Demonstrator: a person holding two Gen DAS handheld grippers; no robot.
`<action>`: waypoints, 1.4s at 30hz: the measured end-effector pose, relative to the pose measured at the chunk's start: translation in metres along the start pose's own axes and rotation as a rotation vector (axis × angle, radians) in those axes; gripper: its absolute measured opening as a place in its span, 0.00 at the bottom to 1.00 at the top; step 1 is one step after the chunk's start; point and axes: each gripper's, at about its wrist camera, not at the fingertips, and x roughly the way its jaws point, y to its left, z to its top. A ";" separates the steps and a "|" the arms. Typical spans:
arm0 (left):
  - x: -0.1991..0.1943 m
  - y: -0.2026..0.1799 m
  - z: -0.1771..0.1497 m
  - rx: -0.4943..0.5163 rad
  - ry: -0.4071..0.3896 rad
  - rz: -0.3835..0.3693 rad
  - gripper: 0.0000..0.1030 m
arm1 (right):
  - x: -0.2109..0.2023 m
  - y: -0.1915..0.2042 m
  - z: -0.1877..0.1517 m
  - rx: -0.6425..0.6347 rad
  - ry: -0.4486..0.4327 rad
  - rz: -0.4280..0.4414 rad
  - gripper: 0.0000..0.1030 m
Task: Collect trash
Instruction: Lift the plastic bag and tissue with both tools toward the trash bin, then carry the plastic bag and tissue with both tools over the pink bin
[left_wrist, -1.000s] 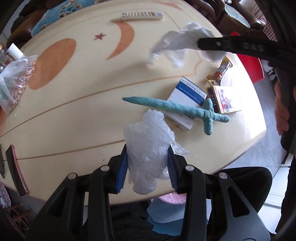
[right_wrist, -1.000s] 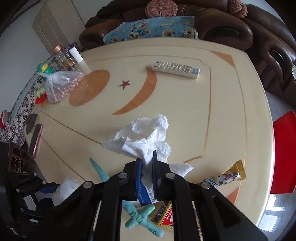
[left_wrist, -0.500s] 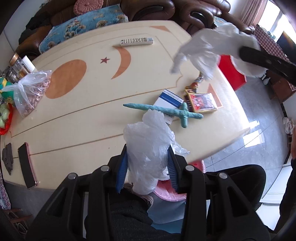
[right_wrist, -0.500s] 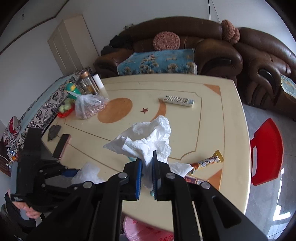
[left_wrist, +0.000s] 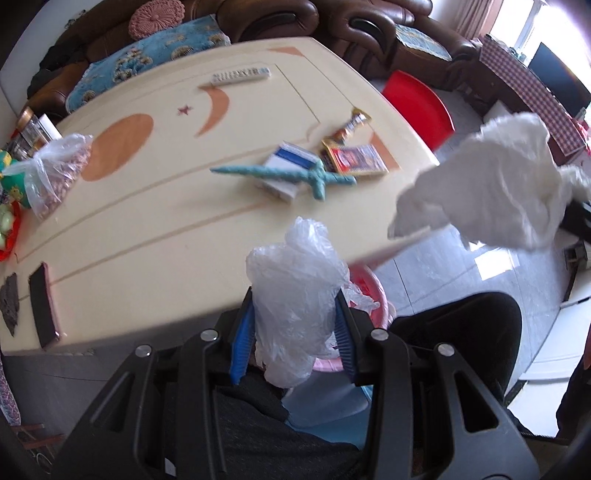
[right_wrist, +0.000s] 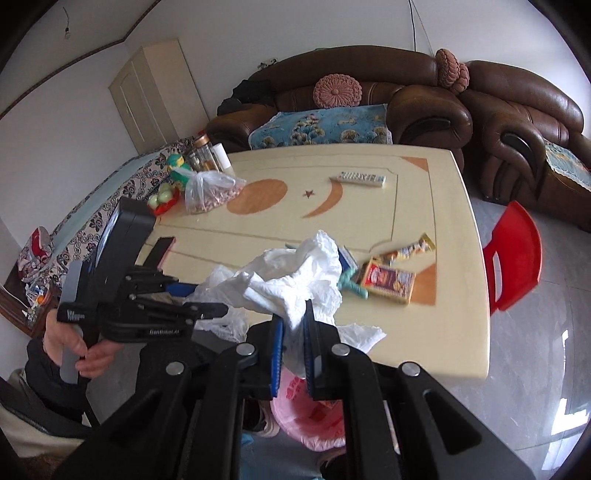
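Note:
My left gripper (left_wrist: 295, 332) is shut on a crumpled clear plastic bag (left_wrist: 295, 291), held above the near edge of the cream table (left_wrist: 147, 229). My right gripper (right_wrist: 293, 332) is shut on a crumpled white tissue (right_wrist: 295, 280); that tissue (left_wrist: 491, 188) hangs in the air at the right of the left wrist view, past the table's corner. A pink bin (right_wrist: 306, 410) lined with a pink bag stands on the floor under both grippers; its rim (left_wrist: 373, 291) shows behind the plastic bag. The left gripper's body (right_wrist: 147, 306) and the hand holding it (right_wrist: 74, 343) show at the left.
On the table lie a teal clay cross (left_wrist: 288, 175) over a blue-and-white box (left_wrist: 288, 166), a red-and-yellow packet (left_wrist: 354, 160), a snack wrapper (left_wrist: 351, 123), a remote (left_wrist: 240, 75), a bag of nuts (left_wrist: 51, 173) and a phone (left_wrist: 44, 306). A red chair (right_wrist: 513, 254) and brown sofas (right_wrist: 406, 99) stand beyond.
Both grippers have pulled back and risen from the table with their loads. The tissue swung right past the table's corner, and the pink bin has come into view below.

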 end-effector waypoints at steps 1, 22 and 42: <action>0.005 -0.003 -0.006 0.005 0.010 -0.006 0.38 | -0.001 0.000 -0.008 0.004 0.006 -0.002 0.10; 0.139 -0.032 -0.065 0.059 0.189 -0.007 0.38 | 0.097 -0.030 -0.129 0.122 0.244 -0.048 0.10; 0.268 -0.032 -0.072 0.032 0.355 0.021 0.39 | 0.254 -0.078 -0.190 0.171 0.477 -0.106 0.10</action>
